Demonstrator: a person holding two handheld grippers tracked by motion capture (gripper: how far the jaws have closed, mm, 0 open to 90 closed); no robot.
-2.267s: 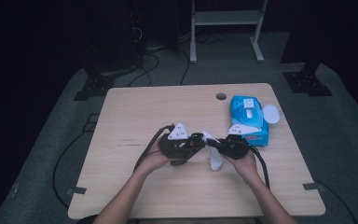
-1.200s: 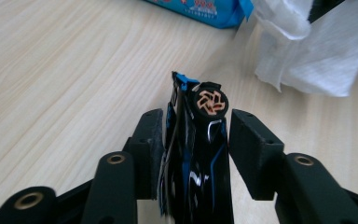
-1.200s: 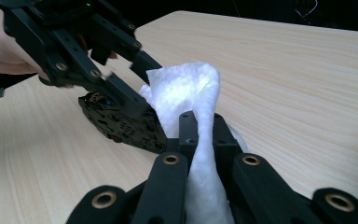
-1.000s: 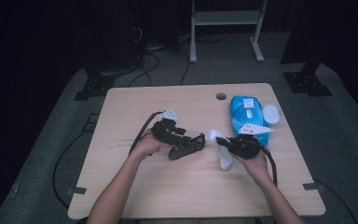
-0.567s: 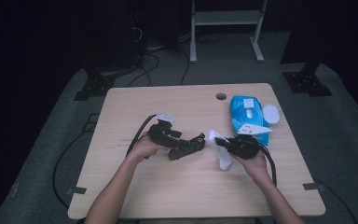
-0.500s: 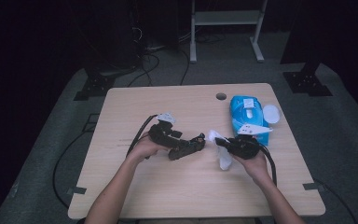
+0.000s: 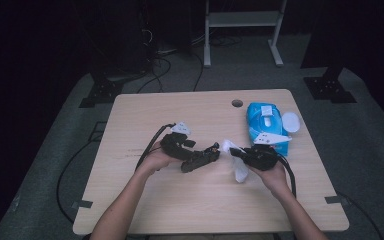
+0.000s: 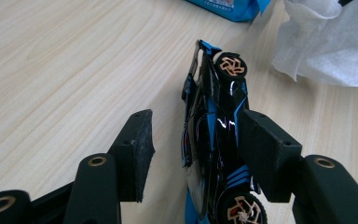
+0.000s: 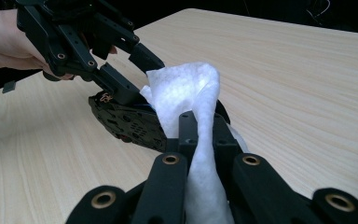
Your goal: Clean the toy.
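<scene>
Desk [image 7: 150,200] of pale wood, seen from above, with a person's forearms coming in from the near edge, each hand holding a black two-jaw tool. The left tool [image 7: 203,158] points toward the right tool [image 7: 234,151], and the two nearly meet near the middle of the desk.

In the left gripper view, a black and blue toy racing car [image 8: 212,135] with gold-spoked wheels lies on its side on the desk between the left tool's jaws. The jaws stand wide: the right-hand pad rests against the car's body, while the left-hand pad is apart from it, with bare wood showing between.

The right tool is closed on a white wet wipe [image 9: 192,121], which bunches up between its jaws and fans out ahead of them. In the right gripper view the wipe hangs directly in front of the tool and covers part of the car's dark underside just beyond; the left tool reaches in from the upper left.

Just beyond the right tool lies a blue wet-wipe pack [image 7: 266,125] with its round white lid [image 7: 290,121] flipped open beside it. A small round hole [image 7: 237,103] sits in the desk farther off. Cables run across the dark floor behind.
</scene>
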